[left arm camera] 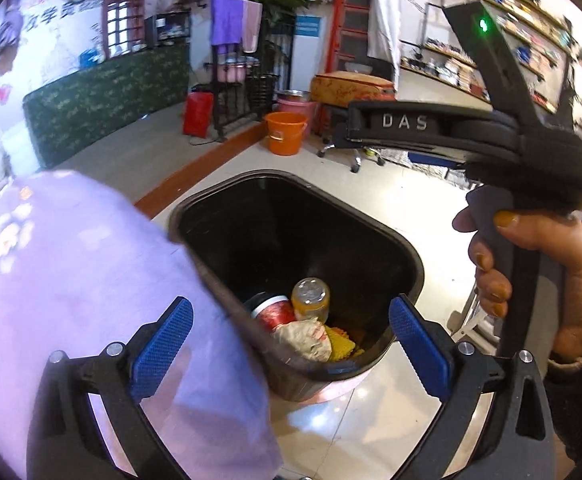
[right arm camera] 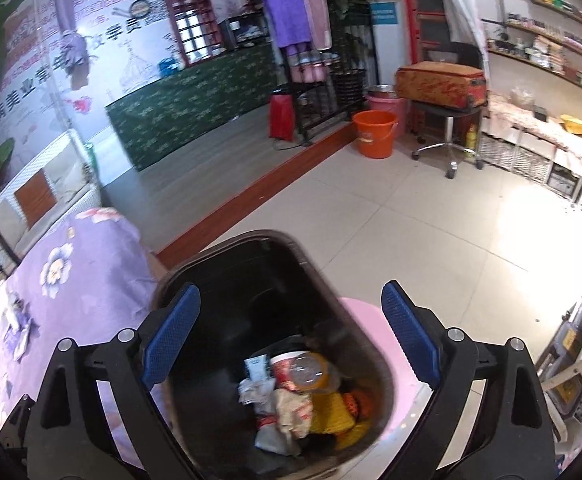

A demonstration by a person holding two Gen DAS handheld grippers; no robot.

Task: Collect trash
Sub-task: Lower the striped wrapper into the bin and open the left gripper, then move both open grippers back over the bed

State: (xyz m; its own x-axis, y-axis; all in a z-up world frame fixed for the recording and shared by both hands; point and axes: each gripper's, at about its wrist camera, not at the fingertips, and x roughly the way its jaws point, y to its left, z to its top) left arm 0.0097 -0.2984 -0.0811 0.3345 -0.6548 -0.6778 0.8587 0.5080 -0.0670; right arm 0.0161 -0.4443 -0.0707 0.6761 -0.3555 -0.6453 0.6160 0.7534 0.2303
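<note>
A black-lined trash bin [left arm camera: 407,264] stands on the floor beside a table with a purple flowered cloth [left arm camera: 63,264]. Inside lie a plastic bottle [left arm camera: 311,300], a red cup [left arm camera: 277,314], a crumpled wrapper [left arm camera: 305,340] and yellow netting [left arm camera: 341,346]. My left gripper [left arm camera: 291,344] hangs open and empty over the bin's near rim. My right gripper [right arm camera: 291,330] hangs open and empty above the bin [right arm camera: 227,264], over the same trash: bottle [right arm camera: 311,366], wrapper [right arm camera: 291,408], yellow netting [right arm camera: 331,412]. The right gripper's body, held in a hand [left arm camera: 531,264], shows in the left wrist view.
The bin's outer shell is pink [right arm camera: 375,336]. Small scraps lie on the purple cloth [right arm camera: 17,320]. An orange bucket [right arm camera: 373,134], a swivel stool [right arm camera: 447,136] carrying a case, a red-brown floor step [right arm camera: 251,196] and low shelves [right arm camera: 539,156] stand farther off on the tiled floor.
</note>
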